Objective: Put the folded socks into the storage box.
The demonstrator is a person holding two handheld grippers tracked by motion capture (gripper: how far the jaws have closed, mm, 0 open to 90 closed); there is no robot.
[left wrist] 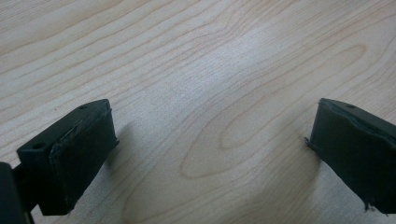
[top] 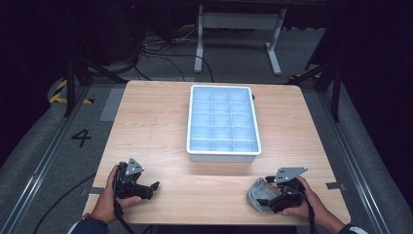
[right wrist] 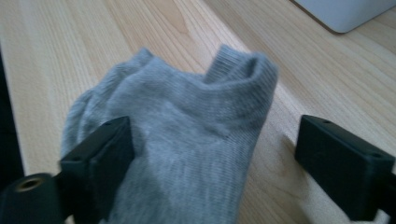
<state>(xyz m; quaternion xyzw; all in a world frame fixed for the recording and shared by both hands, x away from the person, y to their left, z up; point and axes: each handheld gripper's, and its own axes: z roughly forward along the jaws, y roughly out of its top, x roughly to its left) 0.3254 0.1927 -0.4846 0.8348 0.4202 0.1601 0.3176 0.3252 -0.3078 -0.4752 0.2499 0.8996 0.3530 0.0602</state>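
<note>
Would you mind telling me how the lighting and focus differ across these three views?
High view: dark surroundings, the table lit, the white tray glaring bluish. Left gripper view: pale sheen on the wood, soft shadows beside the jaws. Right gripper view: the grey sock slightly soft, the background blurred.

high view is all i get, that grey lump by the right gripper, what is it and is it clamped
Observer: It's a grey knit sock, bunched up on the table. It lies between the jaws of the right gripper, which stand wide; the right-hand pad is clear of the fabric, so it isn't clamped.
Operator: left gripper got anything
Observer: No. The left gripper is open, with bare wood between its jaws.
Operator: any of the tray near that sock
Observer: In the right gripper view, a corner of the white tray shows beyond the sock, apart from it.
</note>
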